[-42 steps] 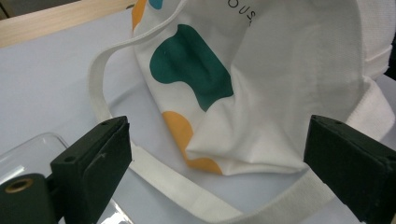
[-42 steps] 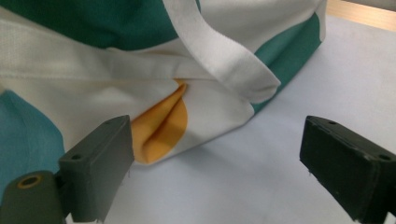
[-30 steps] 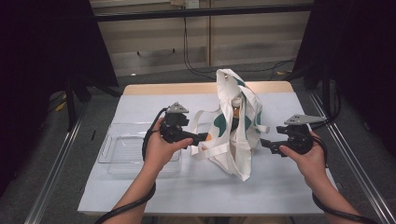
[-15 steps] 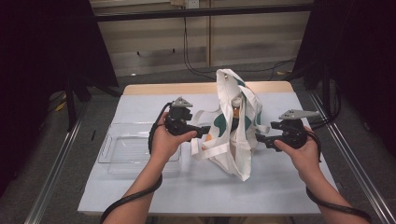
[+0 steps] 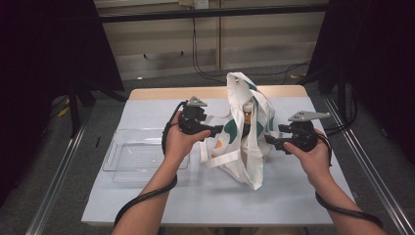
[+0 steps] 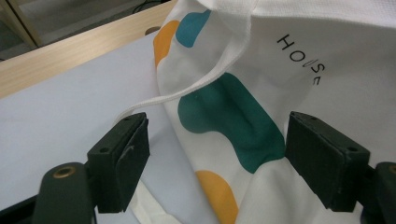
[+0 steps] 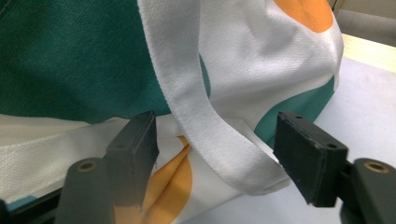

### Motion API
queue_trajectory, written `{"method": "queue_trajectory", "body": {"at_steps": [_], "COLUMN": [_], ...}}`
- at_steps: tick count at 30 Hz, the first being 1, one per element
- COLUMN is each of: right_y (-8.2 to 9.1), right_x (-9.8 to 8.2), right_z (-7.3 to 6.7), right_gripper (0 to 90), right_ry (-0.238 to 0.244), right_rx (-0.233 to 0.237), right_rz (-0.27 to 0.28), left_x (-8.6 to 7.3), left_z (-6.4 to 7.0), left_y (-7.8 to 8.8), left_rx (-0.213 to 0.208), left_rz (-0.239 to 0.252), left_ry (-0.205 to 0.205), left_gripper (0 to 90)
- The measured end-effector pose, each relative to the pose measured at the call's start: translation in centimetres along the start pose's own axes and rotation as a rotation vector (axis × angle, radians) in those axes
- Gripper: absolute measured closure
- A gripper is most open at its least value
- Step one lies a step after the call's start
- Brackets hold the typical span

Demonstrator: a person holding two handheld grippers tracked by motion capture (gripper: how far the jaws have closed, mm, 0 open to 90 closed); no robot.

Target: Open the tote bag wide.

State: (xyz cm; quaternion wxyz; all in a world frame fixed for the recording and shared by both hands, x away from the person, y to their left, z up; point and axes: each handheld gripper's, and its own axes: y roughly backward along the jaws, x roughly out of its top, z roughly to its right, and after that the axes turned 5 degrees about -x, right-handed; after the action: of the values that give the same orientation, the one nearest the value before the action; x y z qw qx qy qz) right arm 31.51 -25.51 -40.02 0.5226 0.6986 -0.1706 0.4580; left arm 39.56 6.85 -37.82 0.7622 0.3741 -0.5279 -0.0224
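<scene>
- Tote bag [image 5: 247,132] standing upright near the middle of the table [image 5: 147,205], squarely between the two grippers, long axis vertical, mouth at the top.
- Left gripper [image 5: 219,129] just at the bag's left flank, right gripper [image 5: 268,139] just at its right flank; about equally near, each pointing inward at the cloth.
- Left gripper [image 6: 217,154]: jaws apart but just been closing, a bulge of the bag's side panel [image 6: 233,116] between them, pads not yet pressing on it as far as visible.
- Right gripper [image 7: 215,154]: jaws likewise part open and just been closing, the white webbing handle [image 7: 196,116] looping down between them, no pinch on it yet.
- Likely next: closing on both sides at once, so level, matched squeezing matters.
- Bag of white canvas, printed with dark green, orange and teal blobs, black lettering on one face; soft, creased, slumped at the base, something orange-brown just visible inside the mouth [image 5: 248,116].
- Clear plastic tray [image 5: 117,161] lying left of the bag, beside the left forearm.
</scene>
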Motion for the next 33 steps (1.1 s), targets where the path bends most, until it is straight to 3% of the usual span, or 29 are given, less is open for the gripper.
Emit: {"method": "queue_trajectory", "body": {"at_steps": [5, 10, 12, 23, 32, 33], "right_y": [-0.1, -0.1, -0.1, -0.4, -0.5, -0.5], "right_x": [0.1, 0.1, 0.1, 0.1, 0.1, 0.1], "right_z": [-0.1, -0.2, -0.2, -0.4, -0.1, 0.0], "right_gripper": [35.4, 39.0, 40.2, 44.9, 48.8, 50.9], "right_ry": [0.003, -0.002, 0.000, -0.008, -0.035, -0.042], "right_rx": [-0.007, -0.002, 0.001, 0.011, 0.017, 0.021], "right_rz": [-0.001, 0.004, 0.003, 0.001, 0.007, 0.011], "left_x": [0.2, 0.4, 0.6, 1.1, 1.5, 1.4], "left_z": [0.0, -0.2, -0.3, -0.6, -0.9, -1.0], "left_y": [-0.9, -1.4, -1.6, -3.3, -4.1, -4.1], "left_rx": [-0.003, -0.016, 0.001, -0.012, -0.011, -0.003], "left_rz": [0.012, 0.028, 0.015, 0.011, 0.017, 0.019], "left_ry": [-0.036, -0.036, -0.043, -0.042, -0.042, -0.019], "left_gripper": [24.6, 32.9, 33.6, 36.8, 52.3, 55.6]}}
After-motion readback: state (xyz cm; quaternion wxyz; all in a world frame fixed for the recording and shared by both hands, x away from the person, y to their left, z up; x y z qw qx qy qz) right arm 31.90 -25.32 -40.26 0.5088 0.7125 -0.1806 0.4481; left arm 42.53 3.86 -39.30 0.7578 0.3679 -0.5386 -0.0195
